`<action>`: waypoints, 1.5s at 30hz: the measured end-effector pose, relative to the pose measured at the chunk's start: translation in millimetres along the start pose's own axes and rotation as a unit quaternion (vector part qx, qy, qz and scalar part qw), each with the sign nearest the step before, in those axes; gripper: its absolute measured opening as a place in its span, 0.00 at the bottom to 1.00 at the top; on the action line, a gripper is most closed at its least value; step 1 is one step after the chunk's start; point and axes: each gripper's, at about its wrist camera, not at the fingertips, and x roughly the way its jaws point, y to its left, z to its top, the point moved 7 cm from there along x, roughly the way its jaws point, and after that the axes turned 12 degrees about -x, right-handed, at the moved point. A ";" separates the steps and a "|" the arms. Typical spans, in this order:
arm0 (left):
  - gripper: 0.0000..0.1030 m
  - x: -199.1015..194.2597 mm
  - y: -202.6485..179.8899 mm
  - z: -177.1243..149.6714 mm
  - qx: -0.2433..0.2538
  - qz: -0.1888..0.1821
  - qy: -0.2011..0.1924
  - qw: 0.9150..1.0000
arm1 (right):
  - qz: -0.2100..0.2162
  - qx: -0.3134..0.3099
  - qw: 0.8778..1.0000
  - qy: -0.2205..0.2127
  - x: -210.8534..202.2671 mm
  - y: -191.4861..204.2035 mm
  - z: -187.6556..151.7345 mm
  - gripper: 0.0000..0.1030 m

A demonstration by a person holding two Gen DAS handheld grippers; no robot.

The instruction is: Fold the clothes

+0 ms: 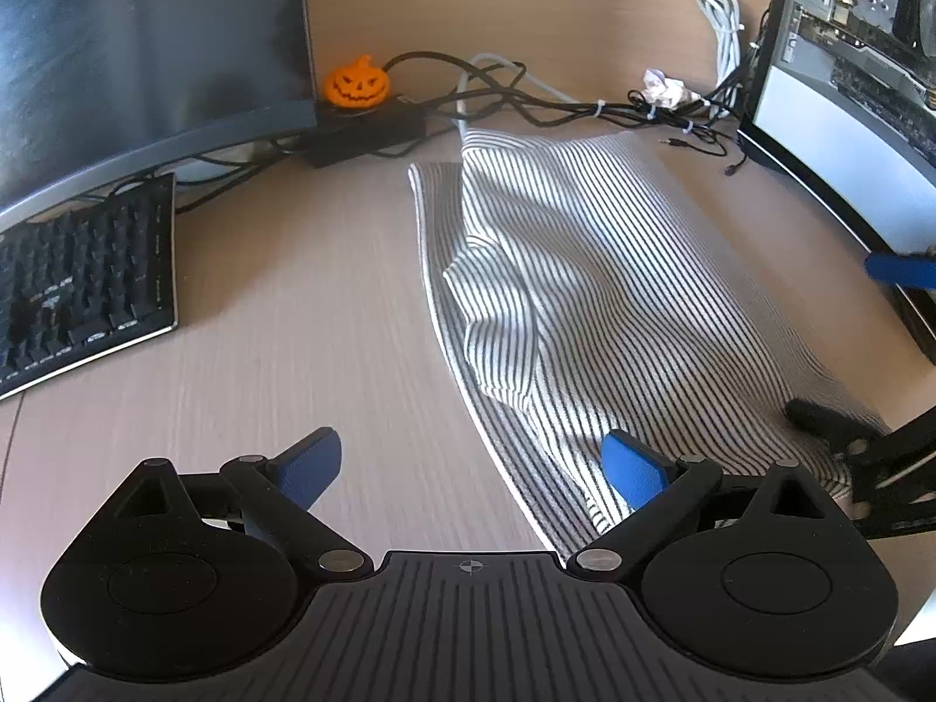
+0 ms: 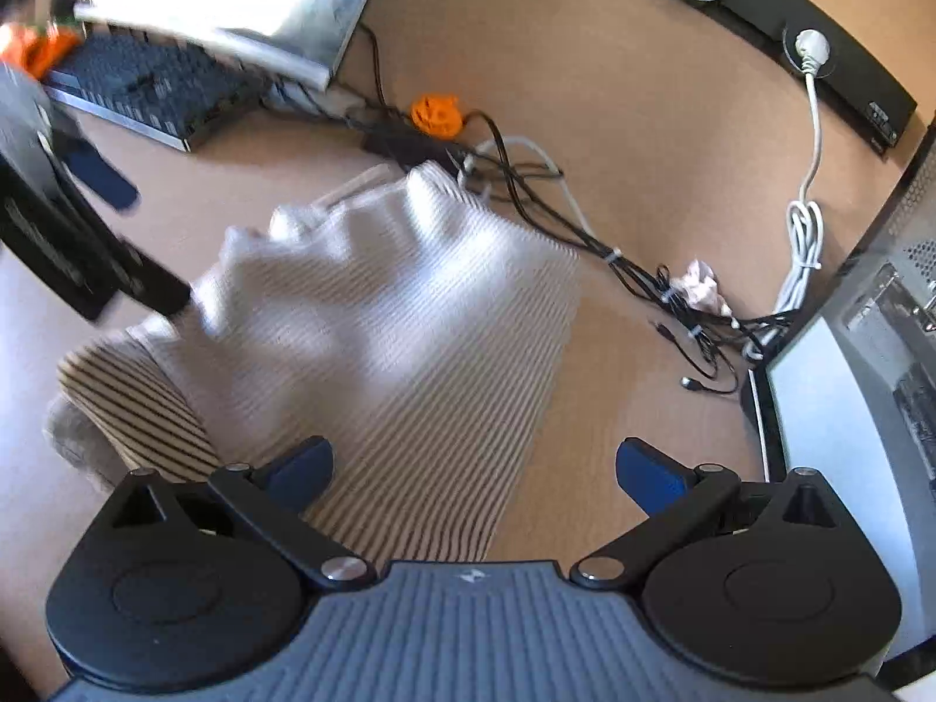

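Observation:
A white garment with thin black stripes (image 1: 585, 269) lies partly folded on the wooden desk (image 1: 281, 339), a bunched layer on top of a flat one. My left gripper (image 1: 474, 468) is open and empty over the garment's near left edge. In the right wrist view the same garment (image 2: 398, 327) spreads ahead. My right gripper (image 2: 474, 474) is open and empty above its near right edge. The left gripper shows there as a dark blurred shape at the left (image 2: 76, 234); one blue right-gripper finger (image 1: 898, 269) shows at the right of the left wrist view.
A black keyboard (image 1: 76, 286) and a curved monitor (image 1: 146, 41) stand at the left. An orange pumpkin figure (image 1: 357, 82) sits on a black box amid tangled cables (image 1: 556, 99). A crumpled paper (image 1: 664, 88) and a computer case (image 1: 848, 88) are at the right.

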 end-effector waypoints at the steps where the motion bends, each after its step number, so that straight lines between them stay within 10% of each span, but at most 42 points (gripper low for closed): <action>1: 0.96 -0.2 -0.1 -0.2 0.000 0.000 0.000 1.000 | 0.012 0.005 1.000 0.001 -1.4 -1.0 -0.8 1.00; 10: 0.96 -1.6 3.6 -4.2 0.000 0.001 0.005 1.000 | -0.016 -0.055 0.998 0.006 2.5 5.7 -7.1 1.00; 16: 0.96 -9.9 15.9 -5.8 0.007 -0.001 0.005 1.000 | 0.115 -0.088 0.989 -0.021 -23.9 27.1 -7.6 1.00; 26: 0.96 -20.7 25.8 -9.6 0.012 -0.020 0.005 1.000 | 0.123 -0.166 0.978 -0.017 -1.8 82.6 -8.4 1.00; 36: 0.97 -43.9 13.2 -31.7 0.107 -0.088 0.007 0.990 | 0.201 0.110 0.973 0.036 19.0 37.0 -11.5 0.93; 45: 0.97 -19.9 -32.9 -50.0 0.213 -0.076 0.013 0.974 | 0.175 0.054 0.983 0.013 9.8 47.6 -10.2 0.94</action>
